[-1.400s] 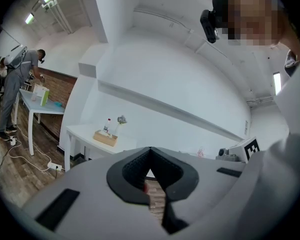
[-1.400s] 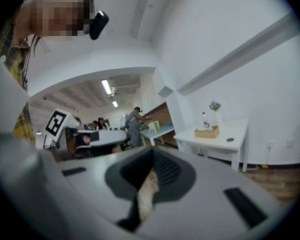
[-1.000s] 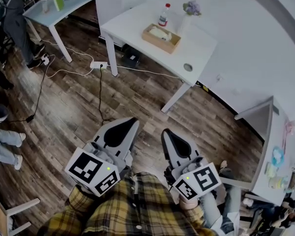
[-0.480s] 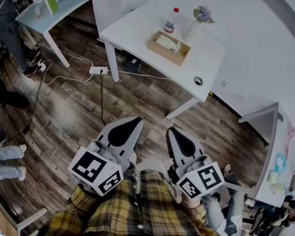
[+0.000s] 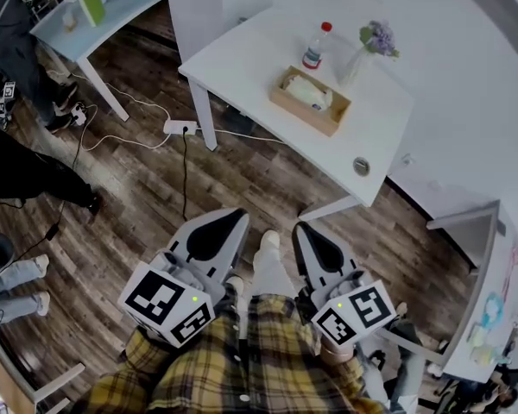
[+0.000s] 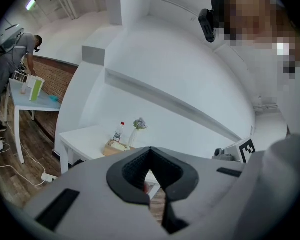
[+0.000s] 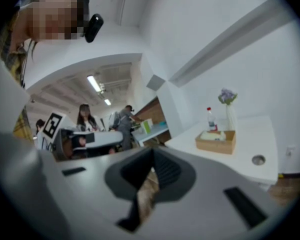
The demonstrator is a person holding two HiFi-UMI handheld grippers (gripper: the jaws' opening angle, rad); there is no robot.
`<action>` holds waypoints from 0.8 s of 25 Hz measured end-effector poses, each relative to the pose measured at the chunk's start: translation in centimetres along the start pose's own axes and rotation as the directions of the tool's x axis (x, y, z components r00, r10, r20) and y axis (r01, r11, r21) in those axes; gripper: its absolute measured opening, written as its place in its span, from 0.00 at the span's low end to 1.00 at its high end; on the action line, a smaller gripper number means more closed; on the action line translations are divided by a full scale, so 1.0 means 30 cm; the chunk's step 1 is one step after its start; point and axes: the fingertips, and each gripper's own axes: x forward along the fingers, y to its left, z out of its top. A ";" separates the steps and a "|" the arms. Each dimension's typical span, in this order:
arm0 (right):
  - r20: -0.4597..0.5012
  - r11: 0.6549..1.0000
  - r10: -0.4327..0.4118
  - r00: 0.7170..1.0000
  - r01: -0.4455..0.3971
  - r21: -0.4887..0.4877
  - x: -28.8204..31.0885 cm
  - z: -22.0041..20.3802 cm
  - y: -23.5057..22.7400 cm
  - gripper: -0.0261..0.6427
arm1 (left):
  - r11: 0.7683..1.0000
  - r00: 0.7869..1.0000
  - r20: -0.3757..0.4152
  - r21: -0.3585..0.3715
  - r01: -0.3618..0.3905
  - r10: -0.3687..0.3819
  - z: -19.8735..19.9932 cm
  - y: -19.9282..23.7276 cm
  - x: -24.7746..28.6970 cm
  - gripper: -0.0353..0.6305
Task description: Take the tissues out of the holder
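Progress nil: tissues [image 5: 311, 93] sit in holder [image 5: 306, 116], well ahead of both tongs. We carry left gripper [image 5: 229, 222] and right gripper [image 5: 304, 235] clenched, empty; approach and pull remain.

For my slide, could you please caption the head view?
Left gripper and right gripper, shut, far from the tissue holder on the table.
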 end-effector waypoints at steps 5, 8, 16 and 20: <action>-0.020 0.999 0.035 0.999 -0.035 -0.009 0.113 0.093 -0.125 0.06 | 1.000 1.000 0.015 -0.008 -0.021 0.021 0.069 0.058 0.166 0.06; -0.044 0.998 0.060 0.997 -0.060 -0.011 0.173 0.151 -0.208 0.06 | 0.999 0.999 0.026 -0.018 -0.037 0.037 0.112 0.080 0.273 0.06; -0.068 0.992 0.124 0.990 -0.125 -0.018 0.297 0.260 -0.402 0.06 | 0.996 0.993 0.066 -0.021 -0.092 0.093 0.185 0.138 0.484 0.06; -0.095 0.986 0.163 0.982 -0.165 -0.015 0.330 0.264 -0.456 0.06 | 0.992 0.988 0.090 -0.023 -0.121 0.123 0.201 0.164 0.557 0.06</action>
